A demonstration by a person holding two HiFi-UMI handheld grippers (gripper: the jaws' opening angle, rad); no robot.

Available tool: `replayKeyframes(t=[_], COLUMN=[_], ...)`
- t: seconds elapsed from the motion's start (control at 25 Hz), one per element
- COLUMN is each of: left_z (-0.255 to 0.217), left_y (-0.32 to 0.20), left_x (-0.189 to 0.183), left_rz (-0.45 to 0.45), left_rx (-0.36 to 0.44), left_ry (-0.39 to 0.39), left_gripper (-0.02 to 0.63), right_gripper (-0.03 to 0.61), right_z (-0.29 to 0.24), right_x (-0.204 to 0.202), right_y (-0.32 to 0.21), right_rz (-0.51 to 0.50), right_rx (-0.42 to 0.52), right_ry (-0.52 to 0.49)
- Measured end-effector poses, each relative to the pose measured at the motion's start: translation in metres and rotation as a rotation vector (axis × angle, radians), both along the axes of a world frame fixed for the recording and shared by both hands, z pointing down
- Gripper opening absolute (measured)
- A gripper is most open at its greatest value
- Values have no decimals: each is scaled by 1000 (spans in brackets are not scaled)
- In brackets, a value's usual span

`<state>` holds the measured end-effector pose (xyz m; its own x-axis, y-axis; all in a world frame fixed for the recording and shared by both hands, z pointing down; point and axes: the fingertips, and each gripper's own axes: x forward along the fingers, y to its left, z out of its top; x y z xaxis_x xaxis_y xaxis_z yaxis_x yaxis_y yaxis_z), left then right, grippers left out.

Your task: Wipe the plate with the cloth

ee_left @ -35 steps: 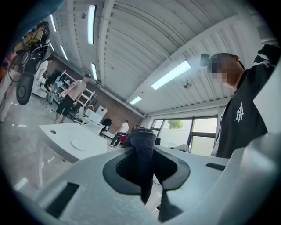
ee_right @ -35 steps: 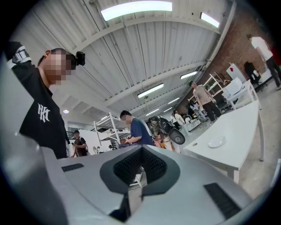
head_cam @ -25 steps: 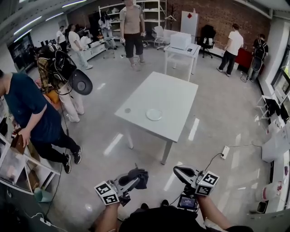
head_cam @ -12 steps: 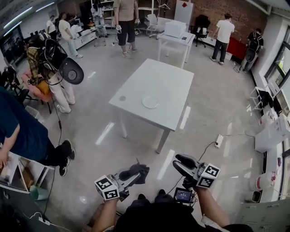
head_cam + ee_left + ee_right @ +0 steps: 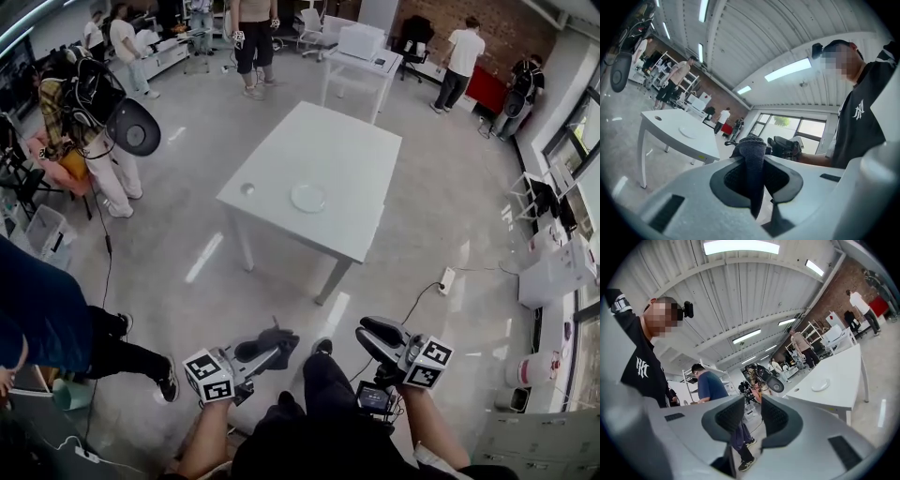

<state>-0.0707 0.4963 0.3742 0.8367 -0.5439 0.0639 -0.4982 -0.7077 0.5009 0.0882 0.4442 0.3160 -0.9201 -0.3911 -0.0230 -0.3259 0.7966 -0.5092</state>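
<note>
A pale round plate [image 5: 308, 197] lies near the front middle of the white table [image 5: 352, 141], some way ahead of me. My left gripper [image 5: 274, 343] is held low over the floor and is shut on a dark grey cloth [image 5: 281, 339]. In the left gripper view the cloth [image 5: 753, 159] hangs folded between the pads, with the plate [image 5: 687, 133] far off to the left. My right gripper [image 5: 367, 336] is beside it. Its jaws have just been opening and now stand apart with nothing between them [image 5: 752, 416]. The plate [image 5: 820, 385] shows far to the right there.
Several people stand around the room. One in blue [image 5: 42, 309] is close at my left, and one carrying a round black dish [image 5: 131, 127] is further back. A second table with a white box [image 5: 361, 42] stands behind. A power strip [image 5: 447, 280] and its cable lie on the floor to the right.
The view has come closer to the table and both grippers sit lower. The right jaws have spread apart. The left still holds the cloth. The person in blue has slid to the frame's lower left.
</note>
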Motion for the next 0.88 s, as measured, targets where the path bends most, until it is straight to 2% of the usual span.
replayKeyframes(t=[0.24, 0.4, 0.68, 0.88], left_z=[11, 19, 15, 8], left_y=[-82, -144, -246, -293], left_x=[-16, -9, 20, 17], left_rz=[-23, 9, -29, -70], left_rx=[-25, -57, -59, -59], left_ry=[-24, -33, -80, -122], left_gripper=[51, 51, 51, 51], right_gripper=[81, 81, 91, 98], right_z=[17, 25, 44, 61], right_x=[-10, -10, 17, 13], right_y=[-88, -157, -252, -303], right_rz=[1, -34, -114, -141], right_rx=[-24, -39, -62, -118], right_ry=[-3, -23, -48, -76])
